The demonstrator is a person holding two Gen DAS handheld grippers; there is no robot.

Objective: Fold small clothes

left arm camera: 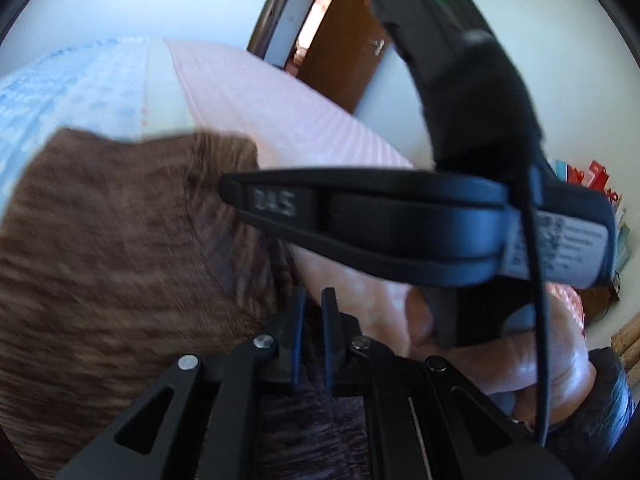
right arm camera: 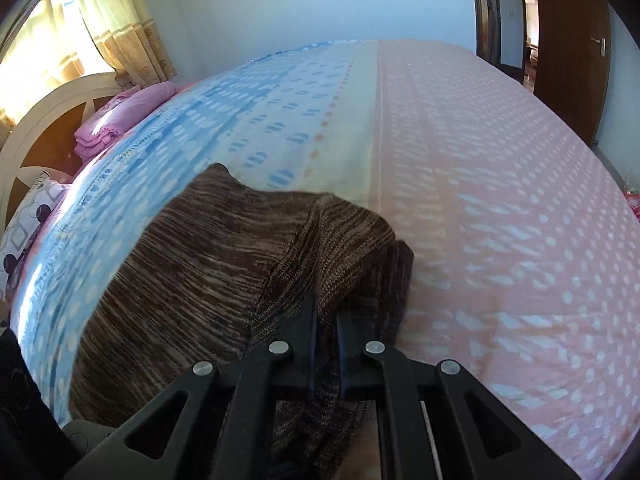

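both the left gripper (left arm camera: 313, 300) and right gripper (right arm camera: 325, 312) are clamped on the brown knit garment (right arm camera: 200, 264); only the left view shows the right device (left arm camera: 400, 216) at 3 o'clock.

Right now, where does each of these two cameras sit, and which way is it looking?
Left wrist: sits on the left tool, looking along it; its fingers pinch the brown knitted garment. The right tool's body and the hand holding it cross the view.
Right wrist: sits on the right tool, facing across the bed toward the curtain and door; it too pinches the garment.
Shared: garment, bed, door.
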